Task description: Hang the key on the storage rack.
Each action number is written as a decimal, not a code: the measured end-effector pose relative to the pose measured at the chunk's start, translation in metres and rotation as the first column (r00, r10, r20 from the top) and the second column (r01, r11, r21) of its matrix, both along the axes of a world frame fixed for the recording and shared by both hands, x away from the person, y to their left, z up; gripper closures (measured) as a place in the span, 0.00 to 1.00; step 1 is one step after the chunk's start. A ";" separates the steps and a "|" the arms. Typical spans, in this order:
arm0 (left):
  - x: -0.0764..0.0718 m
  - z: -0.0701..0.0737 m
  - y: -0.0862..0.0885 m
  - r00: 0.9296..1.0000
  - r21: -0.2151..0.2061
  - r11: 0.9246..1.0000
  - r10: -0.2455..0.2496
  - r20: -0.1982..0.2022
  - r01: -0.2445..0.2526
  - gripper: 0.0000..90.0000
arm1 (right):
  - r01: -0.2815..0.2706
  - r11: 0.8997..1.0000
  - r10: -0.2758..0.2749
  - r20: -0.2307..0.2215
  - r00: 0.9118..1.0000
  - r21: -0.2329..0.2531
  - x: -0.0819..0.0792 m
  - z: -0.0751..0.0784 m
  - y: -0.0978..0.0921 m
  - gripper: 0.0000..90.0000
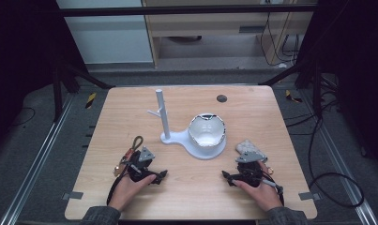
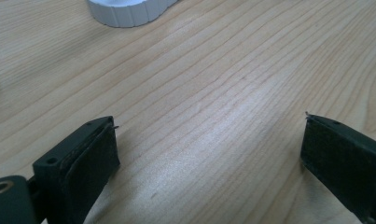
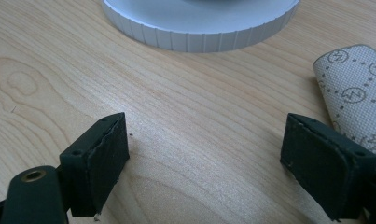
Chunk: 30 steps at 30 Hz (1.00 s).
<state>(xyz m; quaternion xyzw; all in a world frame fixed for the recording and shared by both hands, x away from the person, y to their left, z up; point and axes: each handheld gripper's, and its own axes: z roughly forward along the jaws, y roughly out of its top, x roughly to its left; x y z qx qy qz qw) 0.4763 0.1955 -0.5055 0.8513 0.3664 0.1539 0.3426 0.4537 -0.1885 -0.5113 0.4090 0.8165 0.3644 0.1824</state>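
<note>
A wooden worktop (image 1: 130,117) carries a white stand (image 1: 177,137) with a tall post and a white bowl-like cup (image 1: 206,131) resting on its round base. A patterned cloth (image 3: 356,88) lies just right of the right gripper's (image 3: 206,149) fingers, beyond their tips. Both the left gripper (image 2: 209,149) and the right one have fingers spread wide, holding nothing. Risk: a careless reach forward could nudge the base and tip the cup, or drag the cloth away.
</note>
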 end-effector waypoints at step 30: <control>0.033 0.064 0.076 0.976 0.248 0.955 0.191 -0.103 -0.161 0.12 | -0.005 1.000 0.005 0.002 1.000 0.000 -0.001 0.000 -0.001 0.16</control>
